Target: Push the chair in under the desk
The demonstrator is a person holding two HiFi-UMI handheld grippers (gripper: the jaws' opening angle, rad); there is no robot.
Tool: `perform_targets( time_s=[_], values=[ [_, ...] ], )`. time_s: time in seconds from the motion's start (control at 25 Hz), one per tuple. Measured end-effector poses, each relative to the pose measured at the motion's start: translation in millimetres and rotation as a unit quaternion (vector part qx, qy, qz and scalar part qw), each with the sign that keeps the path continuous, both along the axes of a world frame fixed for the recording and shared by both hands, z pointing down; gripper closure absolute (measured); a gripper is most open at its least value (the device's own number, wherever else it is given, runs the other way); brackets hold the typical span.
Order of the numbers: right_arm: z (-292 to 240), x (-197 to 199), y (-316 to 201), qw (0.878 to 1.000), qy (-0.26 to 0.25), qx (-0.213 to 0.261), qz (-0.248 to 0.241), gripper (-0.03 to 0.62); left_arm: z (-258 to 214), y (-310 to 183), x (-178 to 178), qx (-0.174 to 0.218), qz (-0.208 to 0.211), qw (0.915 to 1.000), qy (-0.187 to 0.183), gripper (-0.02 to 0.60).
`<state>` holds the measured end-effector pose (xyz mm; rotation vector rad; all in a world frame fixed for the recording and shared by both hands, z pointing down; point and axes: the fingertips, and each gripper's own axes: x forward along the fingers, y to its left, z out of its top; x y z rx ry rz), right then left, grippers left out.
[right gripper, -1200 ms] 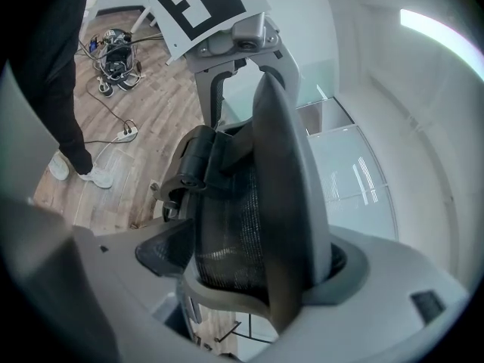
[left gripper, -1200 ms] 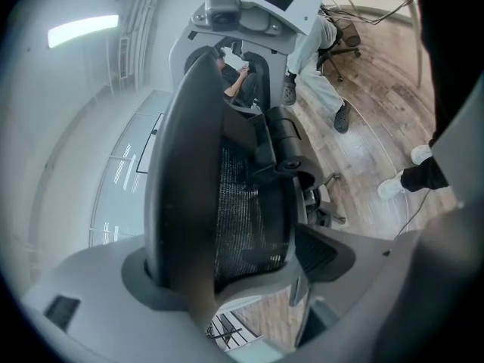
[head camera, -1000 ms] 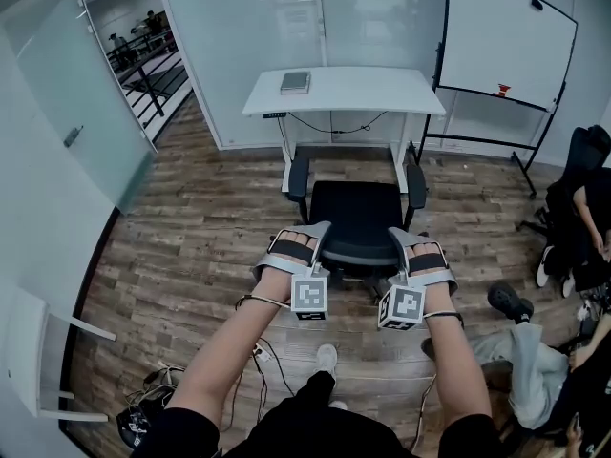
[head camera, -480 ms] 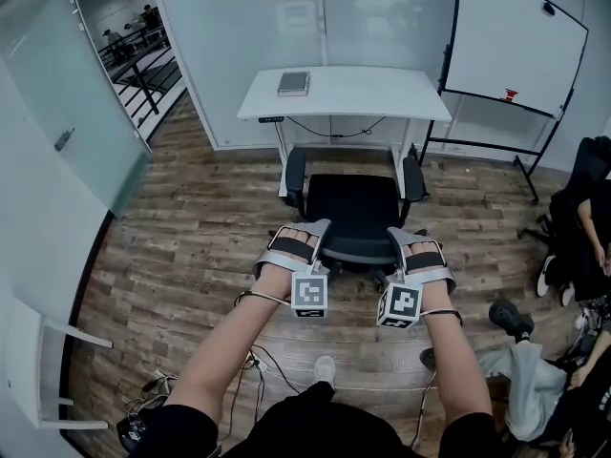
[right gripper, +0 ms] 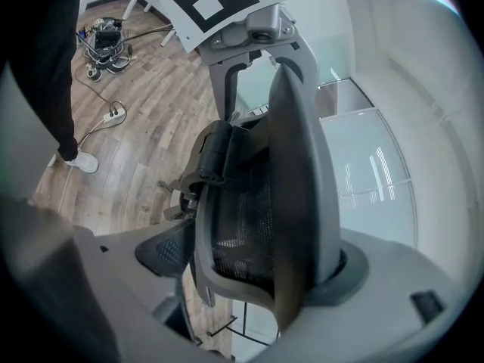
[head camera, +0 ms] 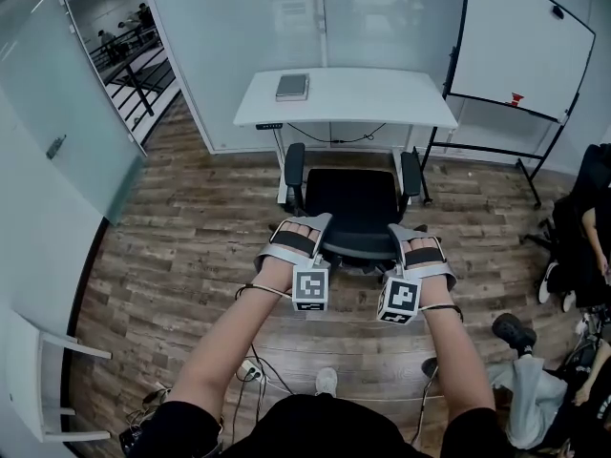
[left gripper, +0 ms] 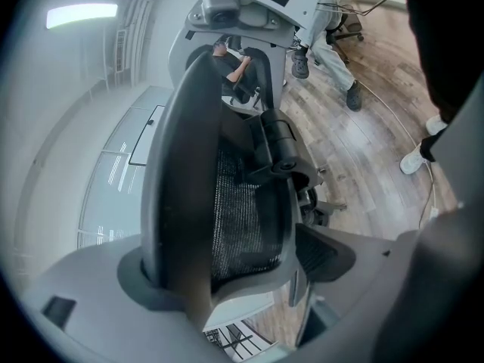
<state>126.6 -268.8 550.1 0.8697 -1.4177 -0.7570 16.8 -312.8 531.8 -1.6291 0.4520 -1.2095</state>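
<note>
A black mesh office chair [head camera: 355, 206] faces the white desk [head camera: 372, 94], its seat front and armrests just short of the desk's near edge. Both grippers hold the top of its backrest [head camera: 358, 250]. My left gripper [head camera: 299, 238] straddles the left end, and my right gripper [head camera: 416, 241] the right end. In the left gripper view the backrest frame [left gripper: 185, 180] fills the gap between the jaws of the left gripper [left gripper: 242, 252]. The right gripper view shows the same frame [right gripper: 299, 195] wedged in the right gripper [right gripper: 253, 255], whose jaws stand wide around it.
A grey book [head camera: 293, 86] lies on the desk. A rolling whiteboard [head camera: 525, 51] stands at the right of the desk. Seated people [head camera: 582, 246] and a shoe [head camera: 516, 332] are at the right. Cables and a power strip [head camera: 250, 370] lie by my feet. A glass wall runs along the left.
The chair has rolled forward towards the desk, with both grippers following on its backrest. The armrests now sit nearer the desk's edge.
</note>
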Motion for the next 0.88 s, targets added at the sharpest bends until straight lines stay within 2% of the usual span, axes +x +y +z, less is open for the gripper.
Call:
perform_targets(
  time_s=[0.56,0.72,0.88],
  values=[
    [8,14,-100,1.0,0.017,-0.009,0.021,0.167,7,-104,10,0.005,0.007,0.9999,-0.012,0.137],
    [8,19,-126,1.0,0.015,-0.008,0.024,0.168,5,-131,18,0.004,0.006,1.0,0.0,0.137],
    [4,22,-151,1.0,0.01,0.003,0.027,0.185,0,-156,26,-0.005,-0.003,0.9995,0.03,0.137]
  ],
)
